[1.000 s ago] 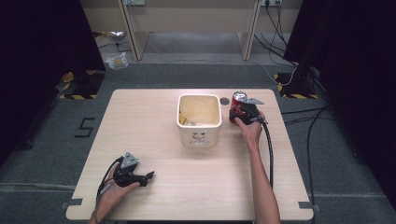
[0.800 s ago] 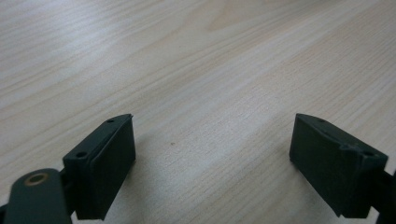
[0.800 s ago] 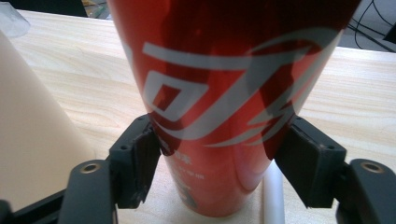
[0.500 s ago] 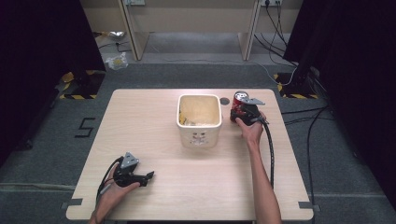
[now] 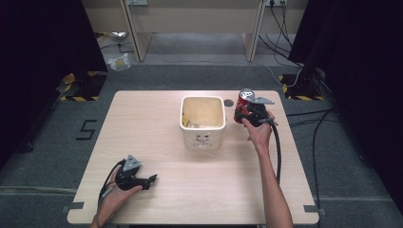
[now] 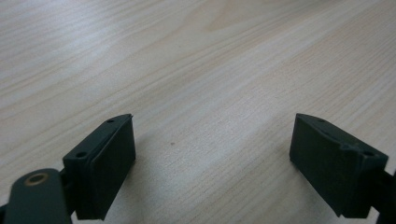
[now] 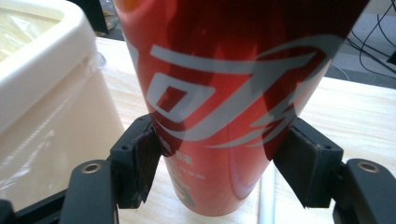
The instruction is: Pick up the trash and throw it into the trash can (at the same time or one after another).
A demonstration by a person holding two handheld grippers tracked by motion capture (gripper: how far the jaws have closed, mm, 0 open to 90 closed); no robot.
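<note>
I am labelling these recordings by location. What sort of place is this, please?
Probably a lab or recording studio, not a home: a bare wooden table stands on grey carpet between black curtains, with tape marks on the floor and cables running to wall sockets.

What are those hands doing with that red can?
A person holds a tool in each hand. The right tool has just closed its jaws on a red can beside a cream bin that looks lined with a bag. The left tool rests open near the table's front edge, holding nothing.
</note>
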